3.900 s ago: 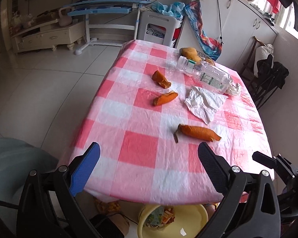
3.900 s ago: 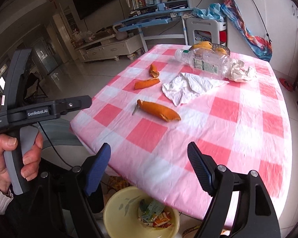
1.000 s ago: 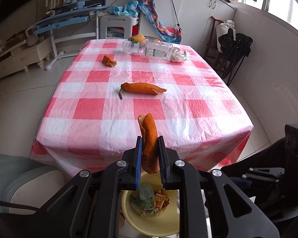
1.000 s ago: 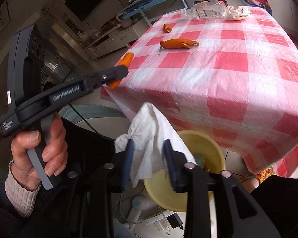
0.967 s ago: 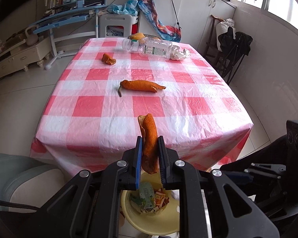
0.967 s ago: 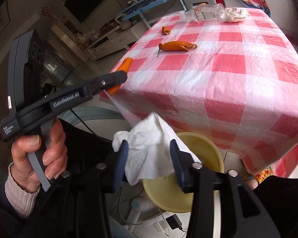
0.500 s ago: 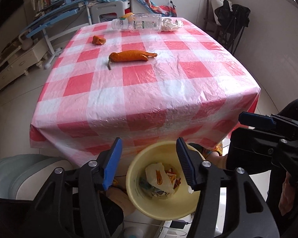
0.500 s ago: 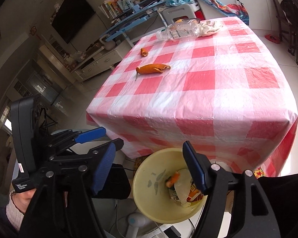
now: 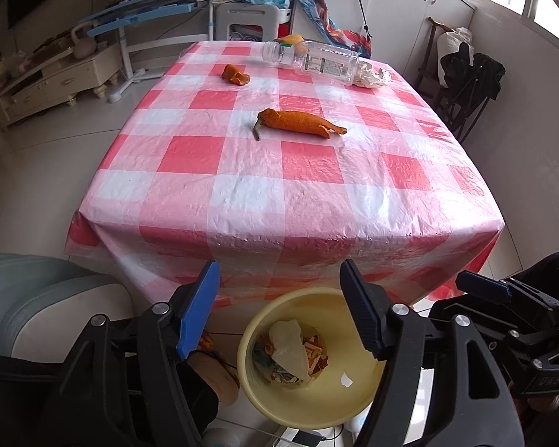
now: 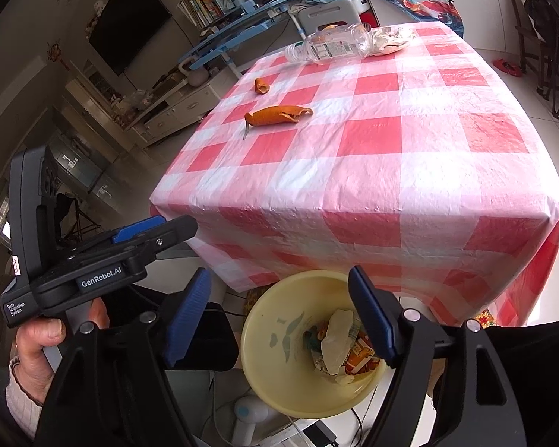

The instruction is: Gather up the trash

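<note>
Left wrist view has the left gripper [image 9: 279, 307] hanging over a yellow bin [image 9: 369, 402] on the floor at the bottom middle of the frame, just in front of the near edge of the table [image 9: 242, 193]. Its jaws have just been opening and stand spread apart with nothing between them, only the bin seen through the gap. Down in the bin there's a crumpled white tissue [image 9: 289, 348] lying on top of colourful wrappers and orange bits.

On the pink and white checked cloth, a long orange peel [image 9: 298, 123] lies around the middle of the tabletop, with a little dark stem at its left end. A smaller peel piece [image 9: 235, 75] sits further back toward the upper left. A clear plastic bottle [image 9: 313, 61] lies on its side at the far edge, upper middle of the frame, and a crumpled wad of paper [image 9: 370, 74] touches its right end. The right gripper [image 9: 482, 288] pokes in at the lower right.

Right wrist view tells the same story from the other side. The right gripper [image 10: 279, 314] is also over the bin [image 10: 275, 368], its jaws also freshly opened, loose and empty, with the tissue [image 10: 335, 339] visible in the trash below. The left gripper [image 10: 154, 231] shows at the left of the frame, held by a hand [image 10: 44, 339] in the lower left corner. The long peel [image 10: 275, 115], small peel [image 10: 261, 86] and bottle [image 10: 328, 48] sit in the upper middle, on the far part of the table [image 10: 391, 171].
</note>
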Demonstrator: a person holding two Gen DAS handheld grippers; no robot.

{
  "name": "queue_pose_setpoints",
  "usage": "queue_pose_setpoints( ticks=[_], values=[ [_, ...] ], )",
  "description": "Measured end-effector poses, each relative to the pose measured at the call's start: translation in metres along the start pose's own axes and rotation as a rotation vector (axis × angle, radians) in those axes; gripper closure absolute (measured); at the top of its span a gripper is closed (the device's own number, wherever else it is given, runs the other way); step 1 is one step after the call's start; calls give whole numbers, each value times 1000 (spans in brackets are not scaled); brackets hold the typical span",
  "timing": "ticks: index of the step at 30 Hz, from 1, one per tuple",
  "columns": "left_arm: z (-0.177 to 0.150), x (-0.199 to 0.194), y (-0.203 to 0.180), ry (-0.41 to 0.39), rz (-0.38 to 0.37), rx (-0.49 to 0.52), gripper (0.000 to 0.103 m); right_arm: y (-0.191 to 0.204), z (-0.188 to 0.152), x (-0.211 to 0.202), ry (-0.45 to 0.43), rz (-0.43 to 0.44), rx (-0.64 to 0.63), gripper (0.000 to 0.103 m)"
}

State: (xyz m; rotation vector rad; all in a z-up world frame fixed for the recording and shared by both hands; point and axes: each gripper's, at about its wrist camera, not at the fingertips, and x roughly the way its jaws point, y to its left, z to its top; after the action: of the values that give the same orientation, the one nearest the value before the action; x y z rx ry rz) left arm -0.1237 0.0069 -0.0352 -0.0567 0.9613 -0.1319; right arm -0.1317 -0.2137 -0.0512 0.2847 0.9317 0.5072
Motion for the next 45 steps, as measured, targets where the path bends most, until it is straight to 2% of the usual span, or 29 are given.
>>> queue_pose_setpoints(
  ticks=[22, 26, 31, 37, 40, 45],
  values=[
    [-1, 4, 3, -1, 3, -18, 34, 5, -5, 7, 34, -7, -15, 28],
    [-1, 2, 8, -4, -9, -43, 34, 5, 1, 2, 24, 28, 12, 28],
    [5, 0, 11, -10, -31, -70, 34, 12, 37, -22, -47, 24, -34, 24],
    [10, 11, 8, 7, -45, -91, 34, 20, 114, -33, -113, -103, -255, 15],
    [11, 16, 6, 16, -48, -93, 34, 17, 155, -18, -106, -144, -351, 12],
    [17, 22, 7, 27, -55, -111, 34, 24, 206, 43, -37, -242, -572, 12]
  ],
)
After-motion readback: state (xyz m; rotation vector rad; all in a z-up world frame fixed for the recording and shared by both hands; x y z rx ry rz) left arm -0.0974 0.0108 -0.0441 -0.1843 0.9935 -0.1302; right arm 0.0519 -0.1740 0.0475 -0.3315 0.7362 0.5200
